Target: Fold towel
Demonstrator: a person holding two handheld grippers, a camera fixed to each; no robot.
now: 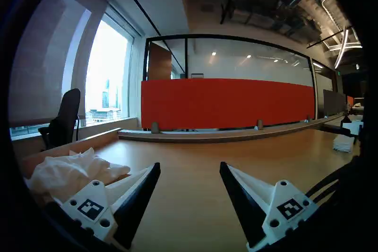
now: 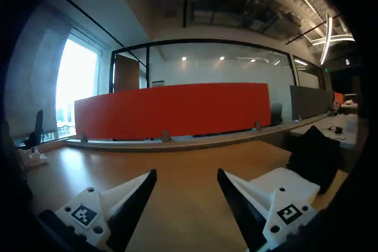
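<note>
Left gripper (image 1: 189, 164) hovers over the wooden table (image 1: 264, 152), fingers spread wide with nothing between them. A crumpled white towel (image 1: 71, 171) lies on the table at the near left, just beside and beyond this gripper's left finger. A black office chair (image 1: 64, 119) stands behind it by the window. A red divider panel (image 1: 227, 103) runs along the table's far edge. Right gripper (image 2: 186, 171) is likewise spread and empty over bare wood. In the right gripper view the towel (image 2: 35, 157) sits well apart at the far left.
</note>
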